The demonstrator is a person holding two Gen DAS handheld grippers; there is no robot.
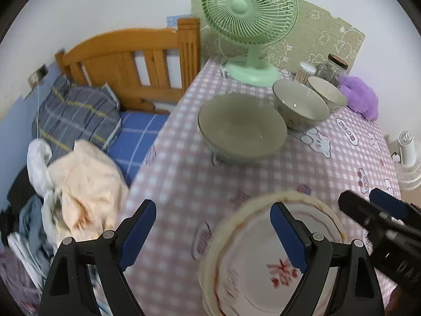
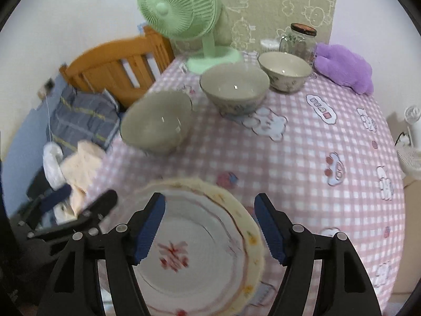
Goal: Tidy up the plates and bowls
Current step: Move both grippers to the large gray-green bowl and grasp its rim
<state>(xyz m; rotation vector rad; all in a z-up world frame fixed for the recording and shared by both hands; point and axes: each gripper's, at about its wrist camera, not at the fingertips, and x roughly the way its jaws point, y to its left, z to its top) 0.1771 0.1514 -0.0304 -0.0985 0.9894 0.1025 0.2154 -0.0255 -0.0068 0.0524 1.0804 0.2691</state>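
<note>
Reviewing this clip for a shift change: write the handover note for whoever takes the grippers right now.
Left gripper: open, empty, by the plates' left rim.
Right gripper: open, empty, over the plates.
Plates: stacked at the near table edge, so that part looks done.
Bowls: large bowl, middle bowl and small bowl stand separately in a row toward the green fan.
Left: probably nest the bowls.

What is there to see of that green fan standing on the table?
The green fan is a small desk model, apparently plastic, pale mint all over. A round wire-style grille with a plain hub sits on a short stem over a rounded base. It stands upright at the far end of the checked tablecloth, behind the bowls, before a patterned board. Motion cannot be judged; nothing else visibly touches it.
</note>
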